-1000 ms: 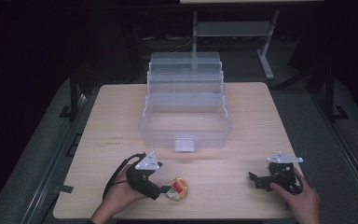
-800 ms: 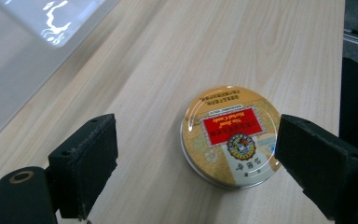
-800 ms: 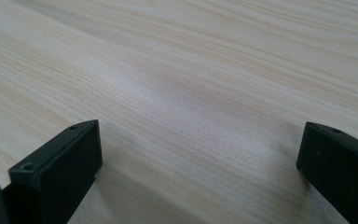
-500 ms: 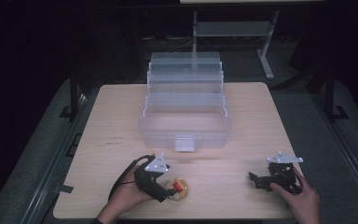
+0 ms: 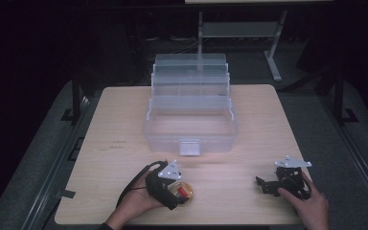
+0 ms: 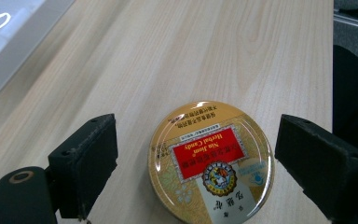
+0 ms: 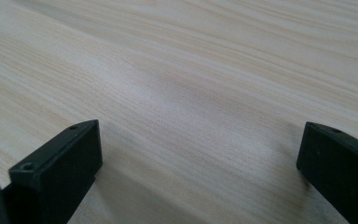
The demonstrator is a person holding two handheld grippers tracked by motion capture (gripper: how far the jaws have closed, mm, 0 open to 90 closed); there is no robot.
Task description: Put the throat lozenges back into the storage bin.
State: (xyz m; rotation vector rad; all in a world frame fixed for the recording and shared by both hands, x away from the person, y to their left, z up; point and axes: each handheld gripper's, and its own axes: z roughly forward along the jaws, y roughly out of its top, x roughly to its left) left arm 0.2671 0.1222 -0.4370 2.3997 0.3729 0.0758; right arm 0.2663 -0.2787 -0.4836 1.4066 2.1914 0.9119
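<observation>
A round gold candy tin [image 6: 212,161] with a red label lies flat on the wooden table [image 5: 249,191], near its front edge. My left gripper [image 6: 200,140] is open, one black jaw on each side of the tin, with a gap between each jaw and the tin. In the high view the left gripper [image 5: 176,191] sits low over the tin [image 5: 187,190], held by a hand coming in from the bottom edge. My right gripper [image 5: 263,184] rests at the front right, its jaws pointing left. It is open [image 7: 200,135] over bare wood.
A clear plastic tiered storage box [image 5: 191,115] stands open at the middle back of the table, its latch facing the front. Its edge shows at the top left of the left gripper view [image 6: 9,37]. Dark floor and a metal stand lie beyond the table.
My left gripper has slid to the right towards the tin, which now lies between its jaws. The right gripper and the box have not moved.
</observation>
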